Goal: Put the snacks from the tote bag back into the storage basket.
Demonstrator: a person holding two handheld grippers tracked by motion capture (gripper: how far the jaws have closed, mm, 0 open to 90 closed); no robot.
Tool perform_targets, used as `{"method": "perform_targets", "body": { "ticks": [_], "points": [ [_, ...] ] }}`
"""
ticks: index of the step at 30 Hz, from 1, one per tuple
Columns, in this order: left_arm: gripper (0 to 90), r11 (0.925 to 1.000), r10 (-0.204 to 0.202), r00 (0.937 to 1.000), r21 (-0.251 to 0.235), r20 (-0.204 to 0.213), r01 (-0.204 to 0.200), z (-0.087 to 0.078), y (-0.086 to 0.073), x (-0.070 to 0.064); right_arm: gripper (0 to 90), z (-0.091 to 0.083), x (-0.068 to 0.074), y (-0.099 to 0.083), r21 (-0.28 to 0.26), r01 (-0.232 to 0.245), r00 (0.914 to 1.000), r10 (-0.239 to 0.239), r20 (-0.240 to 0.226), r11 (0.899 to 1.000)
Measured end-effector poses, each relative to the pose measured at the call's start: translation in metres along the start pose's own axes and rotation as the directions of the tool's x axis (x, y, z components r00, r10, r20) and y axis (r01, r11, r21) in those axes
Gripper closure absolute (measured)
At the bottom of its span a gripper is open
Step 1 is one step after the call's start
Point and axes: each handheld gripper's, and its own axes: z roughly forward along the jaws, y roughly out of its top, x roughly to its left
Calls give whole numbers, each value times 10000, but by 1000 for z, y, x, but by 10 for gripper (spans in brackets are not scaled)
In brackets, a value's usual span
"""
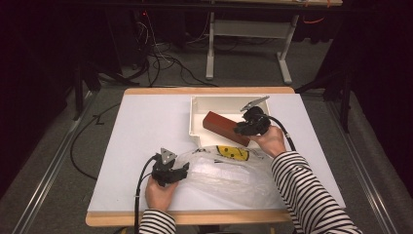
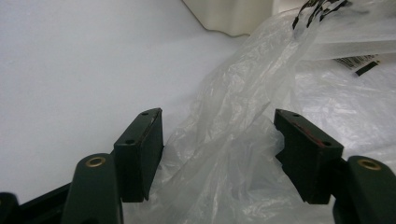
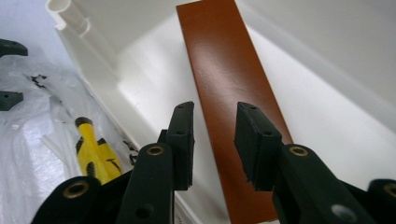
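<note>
While the right gripper [image 3: 212, 140] hovered with jaws apart over the reddish-brown block [image 3: 229, 93] lying inside the white tray [image 1: 195, 105], the left gripper [image 2: 219, 149] gaped around the clear plastic bag [image 1: 229, 170] just in front of the tray (touching its rim). Thin film could slip free or tear; the smooth, broad block might skid.

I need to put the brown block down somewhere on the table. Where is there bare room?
The widest free patch is the white table, left of the white tray and beyond the left gripper. A narrower strip lies right of the tray. The near middle is crowded: the clear plastic bag spreads there, and the right gripper is at the brown block in the tray.
</note>
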Motion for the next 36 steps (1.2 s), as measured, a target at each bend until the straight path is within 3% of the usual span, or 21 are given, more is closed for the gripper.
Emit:
{"method": "perform_targets", "body": {
  "ticks": [5, 10, 20, 28, 36],
  "points": [
    [347, 10000, 11, 10000, -5, 7, -11, 0, 0, 0, 641, -4, 7, 2, -437, 95, 9999, -89, 143, 9990],
    [347, 10000, -12, 10000, -19, 21, 12, 0, 0, 0, 680, -4, 10, 1, -106, 60, 10000, -60, 2, 9999],
    [347, 10000, -1, 10000, 1, 4, 1, 0, 0, 0, 900, -5, 21, -12, -26, 325, 9995, -325, -59, 9995],
    [347, 10000, -6, 10000, -18, 0, 6, 0, 0, 0, 900, -4, 25, -15, 99, 178, 9998, -177, -51, 9998],
    [347, 10000, -14, 10000, -31, 62, 15, -1, 0, 1, 900, 6, 22, -35, 72, -227, 9995, 228, -208, 9997]
  ]
}}
